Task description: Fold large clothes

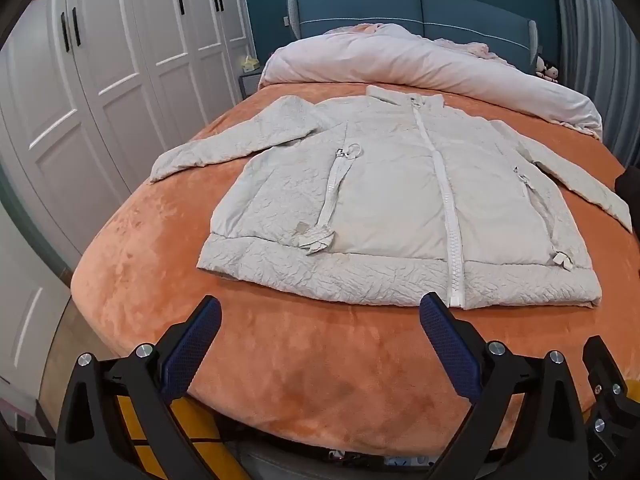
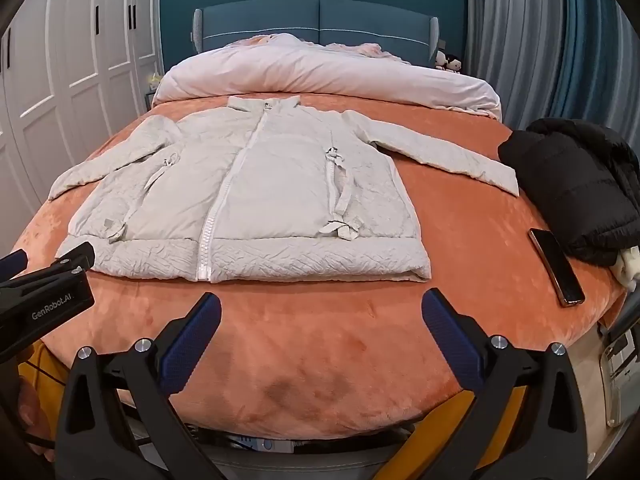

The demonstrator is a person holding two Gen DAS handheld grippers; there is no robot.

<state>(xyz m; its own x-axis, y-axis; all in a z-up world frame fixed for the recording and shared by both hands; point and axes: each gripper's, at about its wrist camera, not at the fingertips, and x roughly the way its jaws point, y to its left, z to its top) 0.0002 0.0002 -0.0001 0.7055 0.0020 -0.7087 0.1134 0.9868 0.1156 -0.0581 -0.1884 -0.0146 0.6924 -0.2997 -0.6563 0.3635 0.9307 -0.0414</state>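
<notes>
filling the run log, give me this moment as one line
stage: before first fold | white jacket: flat, zipped, sleeves spread | left gripper: open, empty | right gripper: open, empty | phone: beside black coat

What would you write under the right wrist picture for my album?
Open right gripper hovers over the orange bed, facing a white jacket spread flat, with a black coat and phone beside it.
</notes>
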